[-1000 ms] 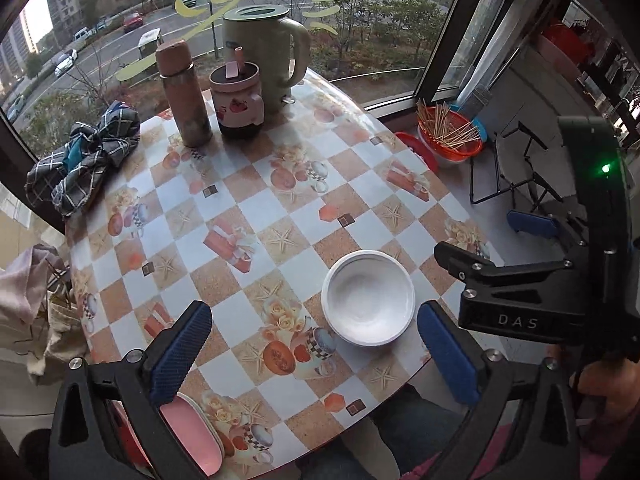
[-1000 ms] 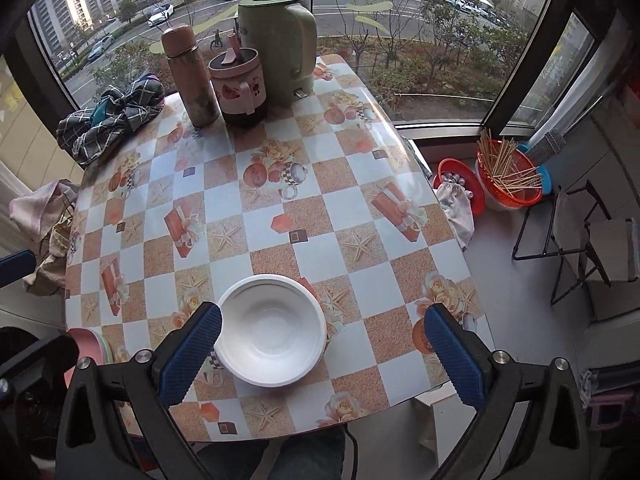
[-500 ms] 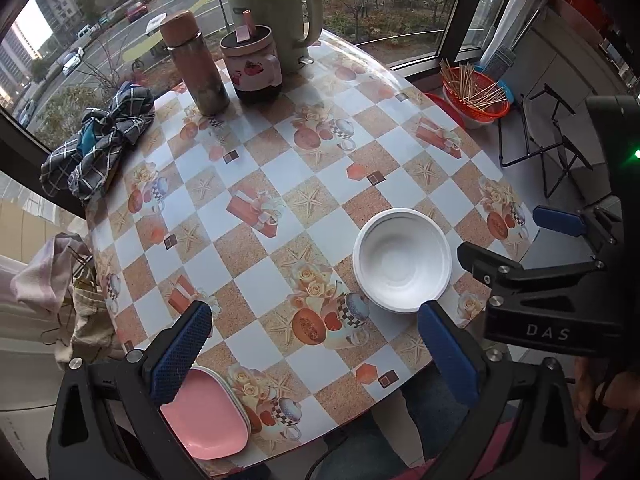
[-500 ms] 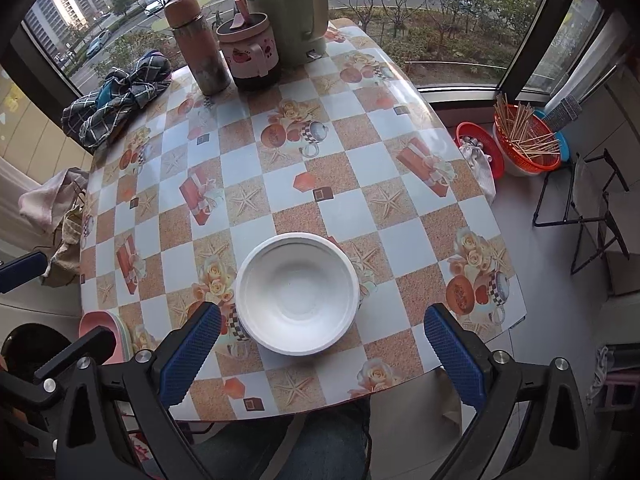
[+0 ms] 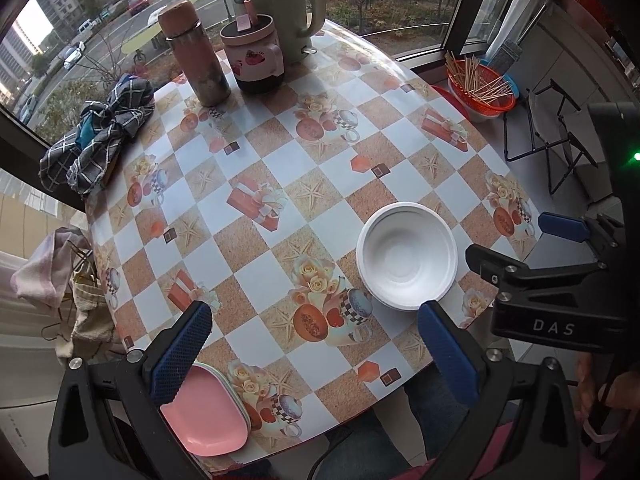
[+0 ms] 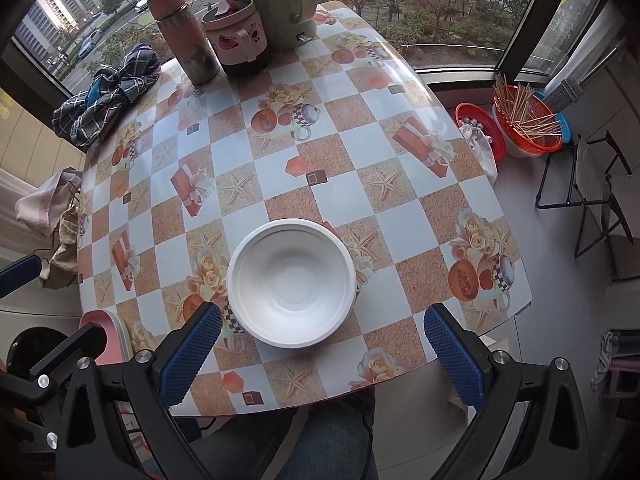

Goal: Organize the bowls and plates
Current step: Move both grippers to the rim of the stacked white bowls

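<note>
- L view only: pink plates (image 5: 208,412) stacked at worktop (image 5: 280,152) near edge.
- Bowl (image 6: 292,282): empty.
- L gripper (image 5: 312,356), R gripper (image 6: 320,356): wide open, holding nothing.

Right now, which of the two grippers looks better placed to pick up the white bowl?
The right gripper, probably. In its own view the white bowl lies between its open fingers, nearly centred. The left gripper is open too, but the bowl lies off by its right finger, and the pink plates at the table's edge lie nearer its left finger.
</note>
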A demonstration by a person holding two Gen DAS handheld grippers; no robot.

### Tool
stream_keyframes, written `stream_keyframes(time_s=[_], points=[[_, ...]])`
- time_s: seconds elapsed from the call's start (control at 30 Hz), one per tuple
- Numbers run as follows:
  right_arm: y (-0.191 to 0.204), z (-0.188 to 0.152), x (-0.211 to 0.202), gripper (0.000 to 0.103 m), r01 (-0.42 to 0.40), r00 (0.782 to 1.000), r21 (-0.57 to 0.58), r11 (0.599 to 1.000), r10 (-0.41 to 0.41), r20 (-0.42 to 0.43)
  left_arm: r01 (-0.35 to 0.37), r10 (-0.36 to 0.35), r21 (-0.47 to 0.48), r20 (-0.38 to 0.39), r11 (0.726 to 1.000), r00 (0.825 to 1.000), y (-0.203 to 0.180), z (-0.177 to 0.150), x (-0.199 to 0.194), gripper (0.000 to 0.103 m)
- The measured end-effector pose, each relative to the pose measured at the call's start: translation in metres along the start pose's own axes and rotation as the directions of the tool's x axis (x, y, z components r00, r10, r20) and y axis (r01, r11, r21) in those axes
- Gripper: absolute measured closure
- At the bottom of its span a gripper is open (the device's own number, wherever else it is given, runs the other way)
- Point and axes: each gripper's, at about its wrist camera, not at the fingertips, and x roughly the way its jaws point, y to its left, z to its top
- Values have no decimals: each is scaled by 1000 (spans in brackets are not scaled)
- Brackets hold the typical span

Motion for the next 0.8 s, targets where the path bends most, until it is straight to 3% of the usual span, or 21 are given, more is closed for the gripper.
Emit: stream_keyframes(time_s=[0.5,0.8], points=[[-22,-10,38,1,7,993,64,998,1,-122,-3,-2,-54,-100,999,995,7,-4,47,0],[-32,-11,62,1,28,982,31,999,-22,-188,-17,1,-100,-164,995,986,0,-2,81,0]])
